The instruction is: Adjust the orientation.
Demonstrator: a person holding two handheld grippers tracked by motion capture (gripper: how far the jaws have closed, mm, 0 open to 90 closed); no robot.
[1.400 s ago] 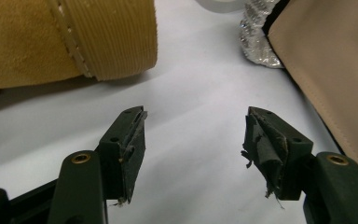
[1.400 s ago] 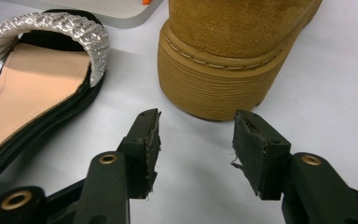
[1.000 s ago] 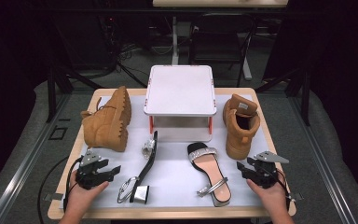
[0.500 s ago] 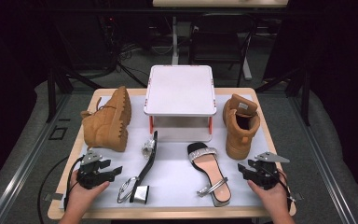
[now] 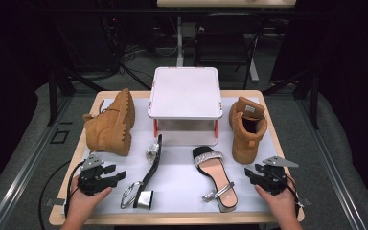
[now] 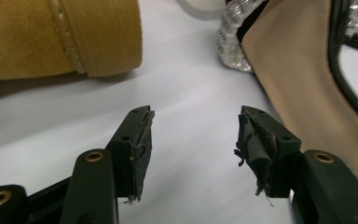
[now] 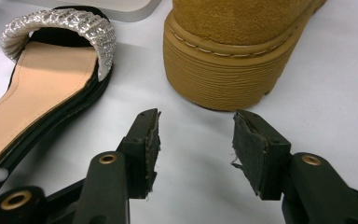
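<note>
Two tan boots and two black sandals lie on a white mat. The left boot (image 5: 110,125) lies on its side, and the right boot (image 5: 247,128) stands upright. One sandal (image 5: 146,172) rests on its edge, while the other sandal (image 5: 215,175) lies flat with its rhinestone strap up. My left gripper (image 5: 116,172) sits open on the mat between the left boot and the tilted sandal, nothing between its jaws (image 6: 193,135). My right gripper (image 5: 250,171) is open too, pointing at the right boot's toe (image 7: 242,51), with the flat sandal (image 7: 42,88) to its left.
A white raised shelf on short legs (image 5: 184,93) stands at the back centre between the boots. The wooden table edge (image 5: 172,219) runs close in front of both hands. Bare mat lies between the two sandals.
</note>
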